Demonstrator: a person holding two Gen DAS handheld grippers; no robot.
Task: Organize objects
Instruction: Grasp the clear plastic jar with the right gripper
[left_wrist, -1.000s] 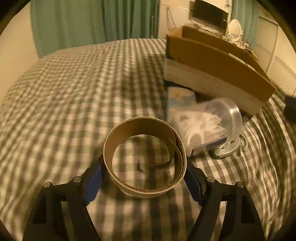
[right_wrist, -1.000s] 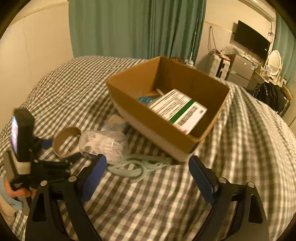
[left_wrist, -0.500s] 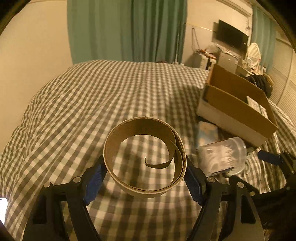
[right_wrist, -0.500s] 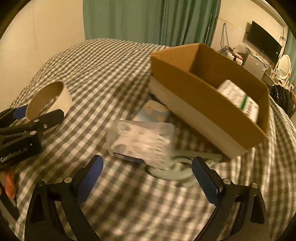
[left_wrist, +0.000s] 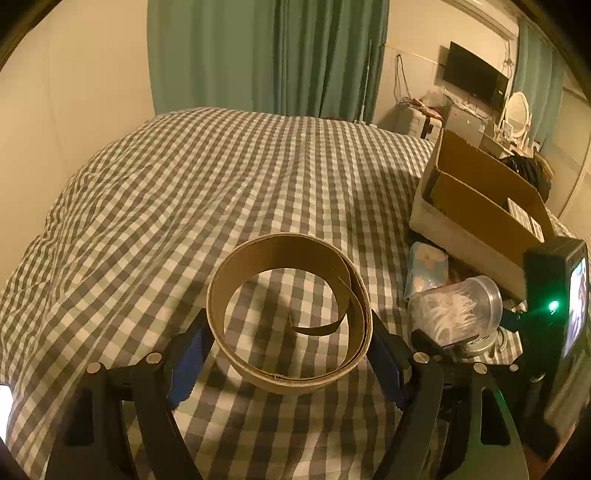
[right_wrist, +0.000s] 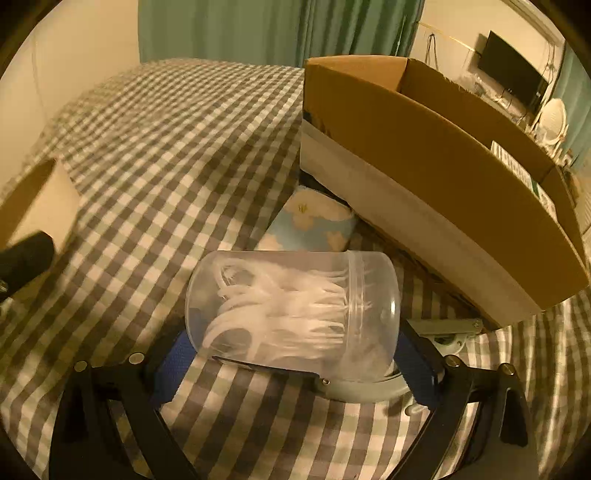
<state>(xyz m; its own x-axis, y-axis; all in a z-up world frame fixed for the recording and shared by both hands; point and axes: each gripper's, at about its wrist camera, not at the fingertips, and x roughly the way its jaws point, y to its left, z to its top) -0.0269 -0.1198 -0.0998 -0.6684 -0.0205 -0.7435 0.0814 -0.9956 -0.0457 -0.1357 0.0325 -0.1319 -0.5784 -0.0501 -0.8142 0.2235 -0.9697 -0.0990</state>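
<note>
A wide brown cardboard ring (left_wrist: 288, 314), coiled with a loose inner end, hangs above the checked bedcover, and my left gripper (left_wrist: 288, 354) is shut on it across its sides. A clear plastic jar (right_wrist: 291, 310) of white pieces lies on its side right between the fingers of my right gripper (right_wrist: 291, 363). That gripper stands open, its blue pads (right_wrist: 170, 365) close beside the jar's two ends. The jar (left_wrist: 458, 306) also shows at the right of the left wrist view. An open cardboard box (right_wrist: 424, 166) stands just behind it.
A blue cloud-patterned pack (right_wrist: 314, 221) lies between jar and box. Grey-green scissors (right_wrist: 369, 391) rest partly under the jar. The box (left_wrist: 480, 206) holds a printed white packet. The checked bedcover (left_wrist: 221, 177) stretches far left. Green curtains, a TV and shelves stand behind the bed.
My right gripper has dropped and closed in on the jar, which now sits between its open fingers. The left gripper kept the ring and rose, tilting back from the bed.
</note>
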